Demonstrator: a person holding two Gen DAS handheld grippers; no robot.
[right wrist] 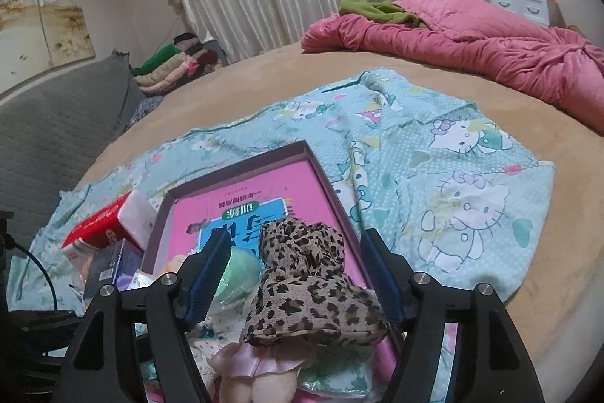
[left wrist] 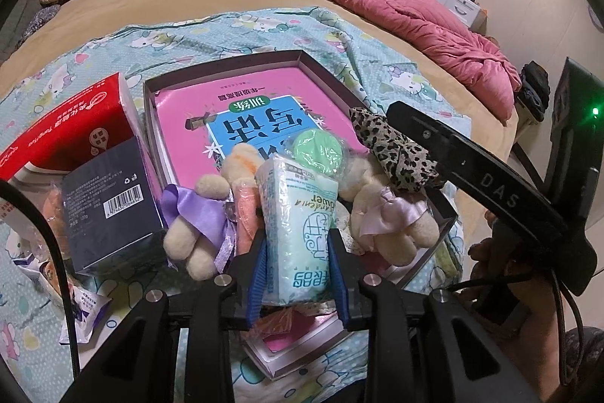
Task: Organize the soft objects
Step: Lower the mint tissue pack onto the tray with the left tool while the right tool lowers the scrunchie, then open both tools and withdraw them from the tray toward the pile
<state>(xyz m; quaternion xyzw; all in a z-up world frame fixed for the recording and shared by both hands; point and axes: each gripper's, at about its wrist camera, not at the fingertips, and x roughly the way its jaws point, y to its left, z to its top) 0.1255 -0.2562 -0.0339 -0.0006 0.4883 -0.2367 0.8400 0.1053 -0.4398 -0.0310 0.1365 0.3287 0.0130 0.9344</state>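
My left gripper is shut on a pale blue tissue packet, held over the near end of a shallow purple box lined with a pink book. In the box lie two cream plush bears with purple ribbons, a green round pad and a leopard-print cloth. My right gripper is open, its fingers either side of the leopard cloth, which rests in the box above a plush bear.
A red tissue box and a dark blue carton stand left of the box. Small wrappers lie near left. All rest on a Hello Kitty sheet on the bed. A pink quilt lies far right, folded clothes far left.
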